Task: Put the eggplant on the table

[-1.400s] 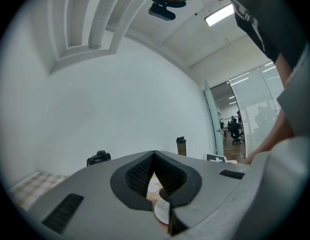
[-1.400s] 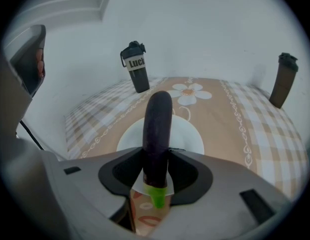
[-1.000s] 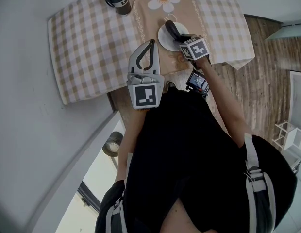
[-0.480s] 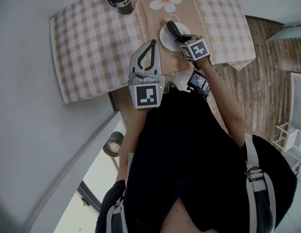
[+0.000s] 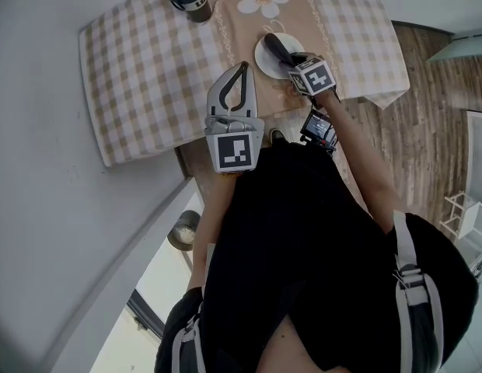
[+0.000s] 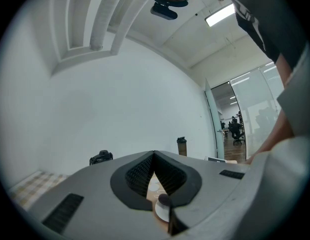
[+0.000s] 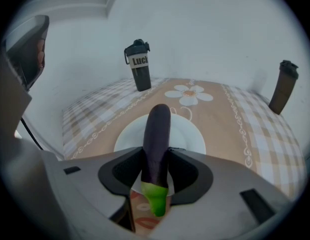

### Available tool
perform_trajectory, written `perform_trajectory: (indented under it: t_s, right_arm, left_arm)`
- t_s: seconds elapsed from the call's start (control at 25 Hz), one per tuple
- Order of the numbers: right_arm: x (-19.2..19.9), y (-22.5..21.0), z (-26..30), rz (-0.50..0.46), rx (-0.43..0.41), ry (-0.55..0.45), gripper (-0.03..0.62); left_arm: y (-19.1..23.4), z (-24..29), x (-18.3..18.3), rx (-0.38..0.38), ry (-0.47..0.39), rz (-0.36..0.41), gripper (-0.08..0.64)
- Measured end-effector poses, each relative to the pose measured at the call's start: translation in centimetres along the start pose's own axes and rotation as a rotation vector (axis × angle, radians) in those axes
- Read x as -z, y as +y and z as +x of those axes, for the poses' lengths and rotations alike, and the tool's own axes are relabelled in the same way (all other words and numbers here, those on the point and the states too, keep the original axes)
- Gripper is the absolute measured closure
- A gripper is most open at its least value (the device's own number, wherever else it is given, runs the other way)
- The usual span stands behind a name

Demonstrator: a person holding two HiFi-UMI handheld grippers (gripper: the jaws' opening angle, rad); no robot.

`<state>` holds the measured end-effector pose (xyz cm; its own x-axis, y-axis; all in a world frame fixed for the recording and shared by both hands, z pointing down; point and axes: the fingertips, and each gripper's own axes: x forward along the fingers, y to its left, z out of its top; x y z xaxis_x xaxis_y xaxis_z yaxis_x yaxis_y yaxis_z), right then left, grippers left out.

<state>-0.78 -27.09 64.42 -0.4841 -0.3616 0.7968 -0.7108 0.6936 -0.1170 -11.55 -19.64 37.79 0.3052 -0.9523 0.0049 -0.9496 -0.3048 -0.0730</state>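
My right tongs (image 7: 156, 154) tight on eggplant (image 7: 157, 129), stem half hidden; left tongs (image 6: 154, 156) tips together, empty; beyond, bottle (image 7: 140, 71) label, partly readable: "Luck".

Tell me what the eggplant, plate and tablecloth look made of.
Eggplant: likely plastic, a toy; smooth dull purple skin, flat bright green cap.
Plate: perhaps ceramic or melamine; plain smooth white.
Tablecloth: fabric, matte; printed checks, draping at its edges.

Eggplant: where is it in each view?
Head view: top centre, eggplant in the right tongs, over the white plate.
Left gripper view: probably the small dark tip, low centre.
Right gripper view: centre, between the tongs.
Shared landmark: the white plate.
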Motion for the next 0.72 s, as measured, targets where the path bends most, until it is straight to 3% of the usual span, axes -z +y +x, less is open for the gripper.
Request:
perform_trajectory:
  t_s: [0.2, 0.32, 0.72]
  right_arm:
    - [0.1, 0.1, 0.0, -0.019, -0.001, 0.001, 0.419]
    - [0.0, 0.3, -0.5, -0.018, -0.014, -0.014, 0.379]
    - [-1.6, 0.5, -2.7, -0.008, -0.01, -0.11, 0.379]
  left_arm:
    - [-0.4, 0.2, 0.2, 0.019, 0.012, 0.016, 0.557]
    - [-0.6, 0.2, 0.2, 0.027, 0.008, 0.013, 0.557]
    - [-1.3, 0.8, 0.4, 0.071, 0.012, 0.02, 0.557]
